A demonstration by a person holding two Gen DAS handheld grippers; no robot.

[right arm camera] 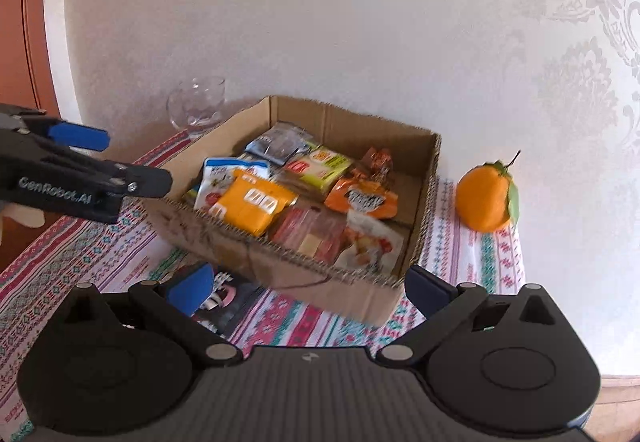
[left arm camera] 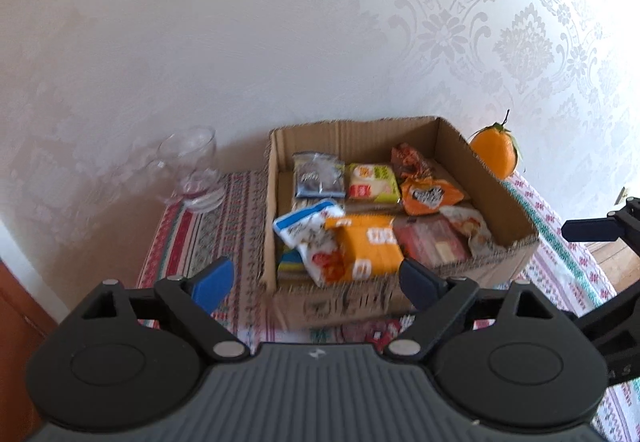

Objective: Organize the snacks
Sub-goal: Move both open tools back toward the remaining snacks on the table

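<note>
An open cardboard box (left arm camera: 352, 132) (right arm camera: 372, 130) sits on the patterned tablecloth and holds several snack packets. An orange packet (left arm camera: 368, 248) (right arm camera: 256, 202) and a white-and-blue one (left arm camera: 308, 230) (right arm camera: 218, 178) lie on top at its near left corner. My left gripper (left arm camera: 316, 282) is open, just short of the box's near wall, with nothing between its fingers. In the right wrist view the left gripper (right arm camera: 120, 160) hovers left of the box. My right gripper (right arm camera: 308, 288) is open and holds nothing. A dark packet (right arm camera: 228, 302) lies on the cloth beside its left finger.
An orange fruit with a leaf (left arm camera: 494, 154) (right arm camera: 484, 198) stands right of the box by the wall. Clear glassware (left arm camera: 192, 166) (right arm camera: 198, 108) stands at the back left. The tablecloth (left arm camera: 208, 230) (right arm camera: 80, 254) ends at the table edges left and right; brown wood shows at far left.
</note>
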